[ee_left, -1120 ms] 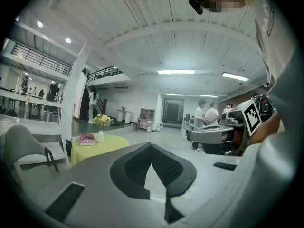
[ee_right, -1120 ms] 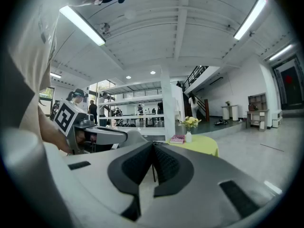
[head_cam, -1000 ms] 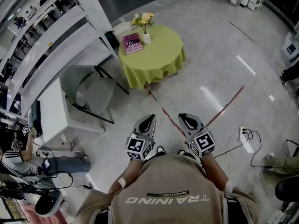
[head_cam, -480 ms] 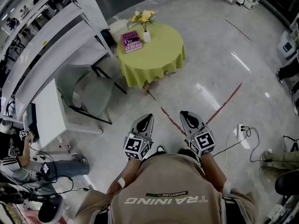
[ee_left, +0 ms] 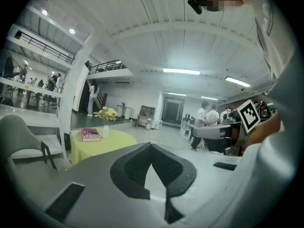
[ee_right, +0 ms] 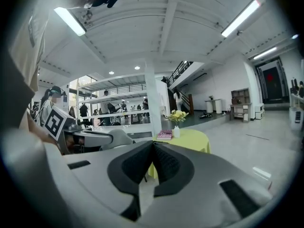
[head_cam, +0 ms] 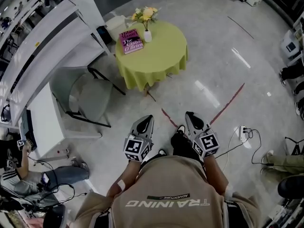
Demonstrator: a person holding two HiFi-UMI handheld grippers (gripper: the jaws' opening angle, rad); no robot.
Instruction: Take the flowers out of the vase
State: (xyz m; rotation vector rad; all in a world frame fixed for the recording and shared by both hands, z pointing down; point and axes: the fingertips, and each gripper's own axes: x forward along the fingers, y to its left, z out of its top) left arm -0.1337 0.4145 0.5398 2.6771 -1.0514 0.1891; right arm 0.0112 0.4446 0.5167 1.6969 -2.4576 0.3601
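Both claws are clenched with nothing in them: the left claw (head_cam: 147, 119) and right claw (head_cam: 190, 114) sit side by side out in front of the person (head_cam: 166, 194), over the floor (head_cam: 213, 56). Each gripper view shows the tips pressed together (there's a little V-shaped gap behind the tips, but it's empty). The flowers (head_cam: 145, 15) are yellow and stand upright in the small white vase (head_cam: 147, 36), which is near the far edge of the round lime-green desk (head_cam: 156, 56). A pink book (head_cam: 132, 41) lies flat just beside the vase, on its left in the head view. The desk is well apart from both claws, ahead and a bit left. A grey chair (head_cam: 85, 96) stands left of the desk, next to white shelving (head_cam: 42, 46). Red lines (head_cam: 231, 102) on the floor run toward the claws.
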